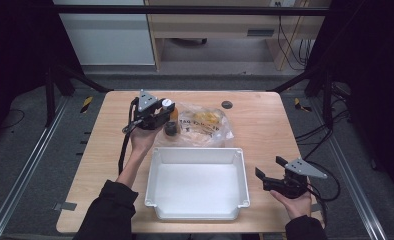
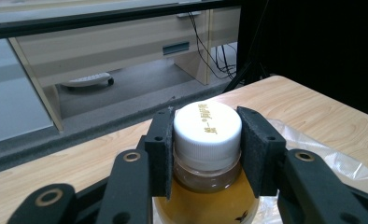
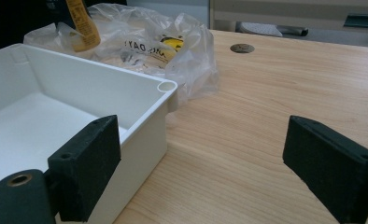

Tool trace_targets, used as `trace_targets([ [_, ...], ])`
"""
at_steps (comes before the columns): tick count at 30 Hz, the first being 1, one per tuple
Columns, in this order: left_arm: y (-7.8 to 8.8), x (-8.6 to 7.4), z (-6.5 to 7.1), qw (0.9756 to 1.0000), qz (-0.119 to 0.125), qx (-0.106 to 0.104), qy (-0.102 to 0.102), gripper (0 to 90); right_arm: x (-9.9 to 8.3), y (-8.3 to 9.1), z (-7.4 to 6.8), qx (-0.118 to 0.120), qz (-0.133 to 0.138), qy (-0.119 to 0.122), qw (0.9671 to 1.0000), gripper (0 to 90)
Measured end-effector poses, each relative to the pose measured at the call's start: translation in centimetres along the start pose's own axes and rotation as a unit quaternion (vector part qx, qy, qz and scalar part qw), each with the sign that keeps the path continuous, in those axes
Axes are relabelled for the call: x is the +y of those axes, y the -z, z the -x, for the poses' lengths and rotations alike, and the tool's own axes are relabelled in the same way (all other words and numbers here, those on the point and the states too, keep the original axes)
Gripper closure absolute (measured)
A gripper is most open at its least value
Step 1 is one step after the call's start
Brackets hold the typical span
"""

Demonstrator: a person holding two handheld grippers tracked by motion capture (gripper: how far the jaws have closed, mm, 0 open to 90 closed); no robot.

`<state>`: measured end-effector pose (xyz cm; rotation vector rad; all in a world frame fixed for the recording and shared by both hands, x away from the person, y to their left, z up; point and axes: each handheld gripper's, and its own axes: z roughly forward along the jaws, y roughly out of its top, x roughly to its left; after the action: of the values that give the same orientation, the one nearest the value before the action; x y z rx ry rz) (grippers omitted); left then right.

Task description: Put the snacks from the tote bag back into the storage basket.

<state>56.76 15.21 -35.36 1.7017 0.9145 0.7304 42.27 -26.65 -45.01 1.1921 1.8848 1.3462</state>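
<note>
We see the left gripper (image 1: 166,116) clamped on a white-capped bottle (image 1: 168,105) of amber liquid, held near the table's far side. Just beside it, toward the right gripper, lies a crumpled clear plastic bag (image 1: 207,125) with yellow contents. A small dark jar (image 1: 171,128) stands just below the left gripper. Between the two grippers, nearer the person, sits a white rectangular bin (image 1: 197,184). The right gripper (image 1: 269,169) hovers close beside the bin's corner, jaws spread apart and pointing toward the bin, over the wooden table (image 1: 265,125).
</note>
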Motion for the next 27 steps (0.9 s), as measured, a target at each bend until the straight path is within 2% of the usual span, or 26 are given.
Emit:
trace_targets([
  [15,1.1,2.0,0.0,0.9998,0.018,0.006,-0.003,58.9,0.0,0.0,0.0,0.001,0.000,0.001,1.0000,11.5],
  [27,2.2,3.4,0.4,0.9995,0.030,0.000,-0.005,58.9,0.0,0.0,0.0,0.000,0.001,0.002,1.0000,11.5],
])
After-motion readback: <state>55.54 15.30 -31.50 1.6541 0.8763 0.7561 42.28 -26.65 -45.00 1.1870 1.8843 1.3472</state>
